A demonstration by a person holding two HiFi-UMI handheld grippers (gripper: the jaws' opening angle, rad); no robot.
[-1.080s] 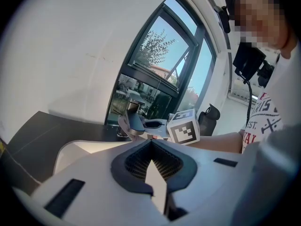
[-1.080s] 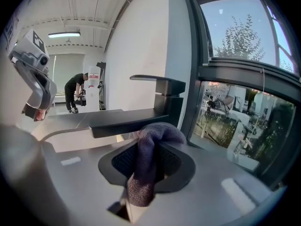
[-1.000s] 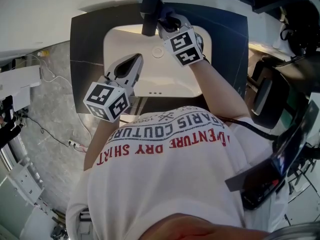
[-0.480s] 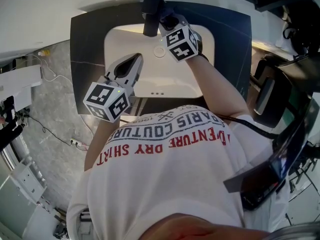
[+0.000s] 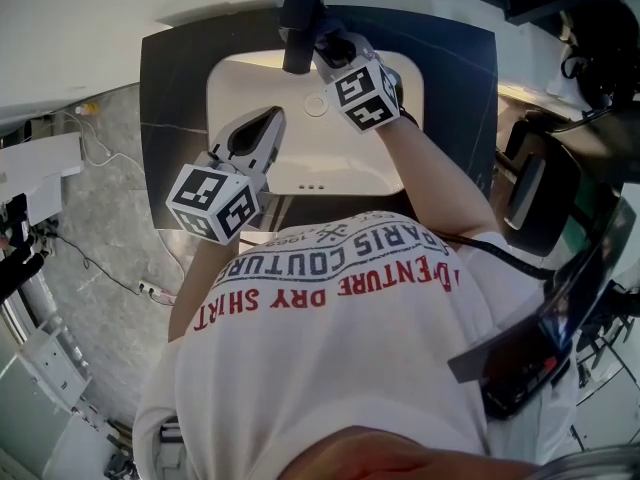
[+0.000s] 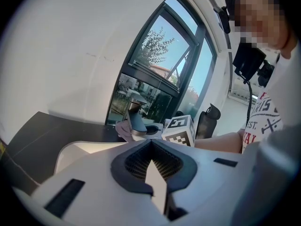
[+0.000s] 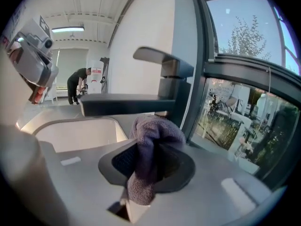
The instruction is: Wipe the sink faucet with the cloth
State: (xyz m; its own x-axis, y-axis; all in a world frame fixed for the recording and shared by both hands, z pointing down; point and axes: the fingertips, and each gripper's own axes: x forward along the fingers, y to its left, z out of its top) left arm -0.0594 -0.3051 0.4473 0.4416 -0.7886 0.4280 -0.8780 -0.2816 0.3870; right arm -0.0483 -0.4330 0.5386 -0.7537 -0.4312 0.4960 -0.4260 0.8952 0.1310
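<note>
A dark countertop (image 5: pixel 170 88) is running along a white wall under a big window (image 7: pixel 244 79), and grey marbled floor (image 5: pixel 110 198) is showing to its left. Far down the room a second person (image 7: pixel 77 84) is standing bent over something.

Counting it up, there is one white sink basin (image 5: pixel 250 83) set into the counter, one dark faucet (image 5: pixel 300 18) at its back edge, one cloth (image 7: pixel 150 145) and two grippers, each carrying one marker cube.

The basin is showing only its round drain (image 5: pixel 316 105) and a row of small slots (image 5: pixel 310 186) in the near wall.

The person in the printed white shirt (image 5: pixel 330 318) is leaning over the sink. The right gripper (image 5: pixel 330 53) is reaching to the back of the basin beside the faucet, and its jaws are clamping the purple-grey cloth, which is bunching up above the pads and hanging down between them. The cloth is sitting right at the foot of the faucet, below the flat spout and lever. I cannot tell whether it is touching the metal.

The left gripper (image 6: pixel 151 147) is hovering over the basin's left rim, well apart from the faucet. Its jaws are pressing together with nothing between them.
</note>
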